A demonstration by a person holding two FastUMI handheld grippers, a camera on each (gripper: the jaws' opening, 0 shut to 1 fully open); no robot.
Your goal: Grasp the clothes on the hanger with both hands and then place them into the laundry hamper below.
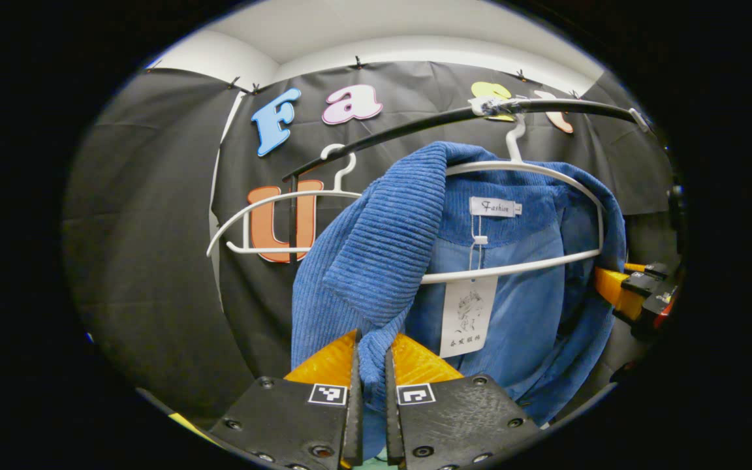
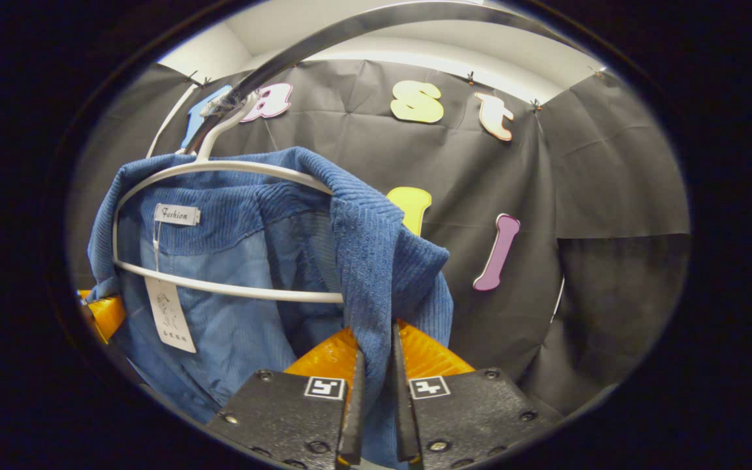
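blue jacket (image 1: 376, 261) draped on white hanger (image 1: 532, 171) (hung from rail (image 1: 415, 124)); front edges pinched by closed left gripper (image 1: 371, 378) and right gripper (image 2: 376, 378); hanger may be dragged off.

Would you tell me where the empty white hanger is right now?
In the left gripper view, the empty white hanger hangs from the black rail, left of the blue corduroy jacket on its own hanger.

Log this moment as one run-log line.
phase: grasp | left gripper: shut on blue jacket | right gripper: shut on blue jacket | jacket on white hanger | hamper: unseen
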